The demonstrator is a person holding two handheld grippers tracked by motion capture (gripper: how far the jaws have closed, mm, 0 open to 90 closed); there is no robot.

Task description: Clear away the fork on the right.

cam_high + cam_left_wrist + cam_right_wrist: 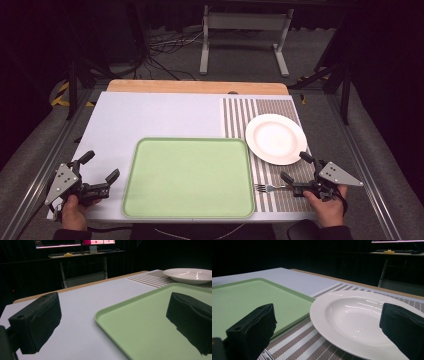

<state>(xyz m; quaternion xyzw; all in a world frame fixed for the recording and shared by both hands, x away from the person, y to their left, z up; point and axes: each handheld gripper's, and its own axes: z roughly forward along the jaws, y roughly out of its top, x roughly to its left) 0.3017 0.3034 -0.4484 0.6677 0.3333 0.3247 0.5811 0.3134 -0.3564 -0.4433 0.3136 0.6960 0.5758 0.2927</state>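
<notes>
- The fork [267, 188] looks thin, hard and slippery; grab its handle.
- The right gripper [296, 171] and left gripper [100, 165] have jaws wide apart, holding nothing.

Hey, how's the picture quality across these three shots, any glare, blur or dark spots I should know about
High view: table evenly lit, surroundings nearly black, slightly soft; the fork is small but readable. Left gripper view: bright streaks of glare on the plate, the near jaws blurred, background dark apart from a glowing monitor. Right gripper view: reflections streak the plate's bowl, the striped placemat looks sharp.
</notes>
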